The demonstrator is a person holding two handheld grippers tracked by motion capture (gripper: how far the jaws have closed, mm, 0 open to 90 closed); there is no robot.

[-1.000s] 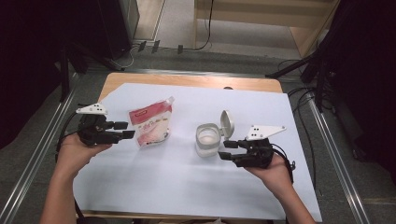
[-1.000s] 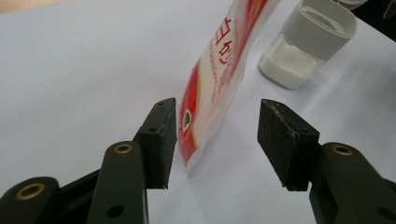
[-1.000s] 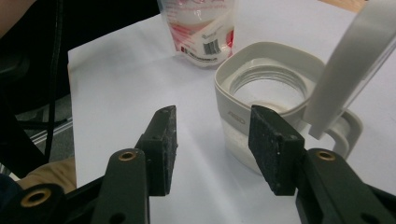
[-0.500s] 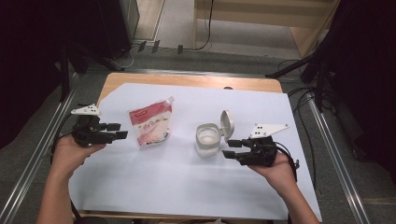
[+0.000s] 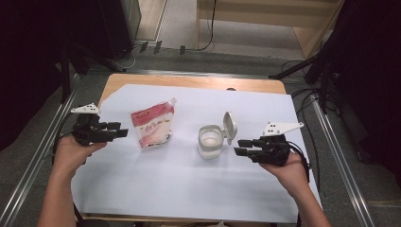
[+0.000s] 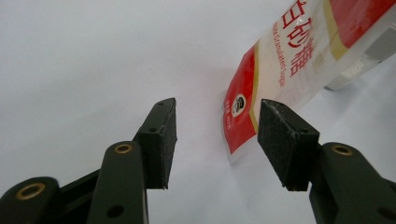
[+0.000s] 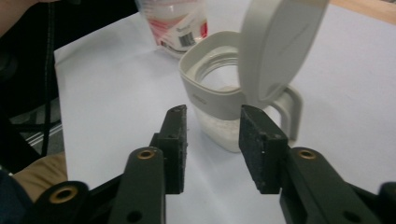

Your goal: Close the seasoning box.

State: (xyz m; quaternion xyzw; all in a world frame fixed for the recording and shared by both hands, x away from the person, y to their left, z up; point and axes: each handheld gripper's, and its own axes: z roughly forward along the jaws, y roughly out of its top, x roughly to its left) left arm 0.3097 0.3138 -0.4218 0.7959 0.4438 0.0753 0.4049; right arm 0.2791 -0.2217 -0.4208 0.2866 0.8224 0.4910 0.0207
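White paper [image 5: 189,189] is covering most of the bench [image 5: 189,81], leaving plenty of bare room toward the near edge. Dark floor and cables are surrounding it. The left gripper [image 5: 122,133] is hovering beside the sugar pouch [image 5: 152,127], jaws apart and empty. The right gripper [image 5: 240,146], jaws just narrowing on nothing, is sitting near the open-lidded jar [image 5: 210,142], seemingly apart from it.

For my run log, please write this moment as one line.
left tongs: open, near pouch | right tongs: open, just been closing, nothing between, beside jar | jar lid: up
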